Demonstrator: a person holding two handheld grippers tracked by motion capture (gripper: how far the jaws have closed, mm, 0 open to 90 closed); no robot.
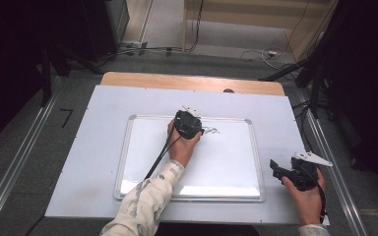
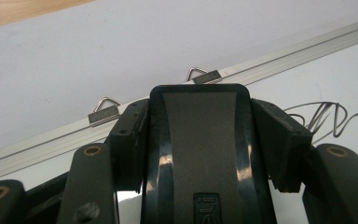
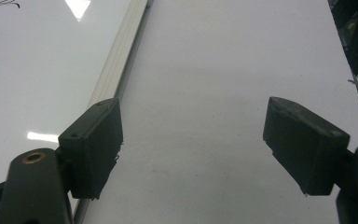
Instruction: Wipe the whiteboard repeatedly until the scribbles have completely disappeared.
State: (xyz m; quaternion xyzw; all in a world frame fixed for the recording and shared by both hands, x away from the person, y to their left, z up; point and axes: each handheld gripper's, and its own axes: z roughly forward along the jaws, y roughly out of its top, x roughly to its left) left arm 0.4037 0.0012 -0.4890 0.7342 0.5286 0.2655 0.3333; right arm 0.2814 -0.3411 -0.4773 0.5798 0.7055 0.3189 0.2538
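Observation:
A framed whiteboard (image 1: 224, 164) lies flat on the white table cover. My left gripper (image 1: 188, 124) rests on the board near its far edge, shut on a black eraser (image 2: 199, 140) with a grey face. The two pads press on the eraser's sides. Thin black scribbles (image 1: 211, 131) sit just right of that gripper, and they show as looping lines (image 2: 328, 116) in the left gripper view. My right gripper (image 1: 279, 170) is held off the board's right side over the table cover, open with nothing between its pads (image 3: 93, 144).
The whiteboard's metal frame (image 2: 270, 65) carries two hanger clips (image 2: 106, 109) on its far side. The white cover (image 1: 103, 162) lies on a wooden table (image 1: 192, 81). Cables and dark stands crowd the floor beyond it. The board's frame (image 3: 116, 74) runs left of the right gripper.

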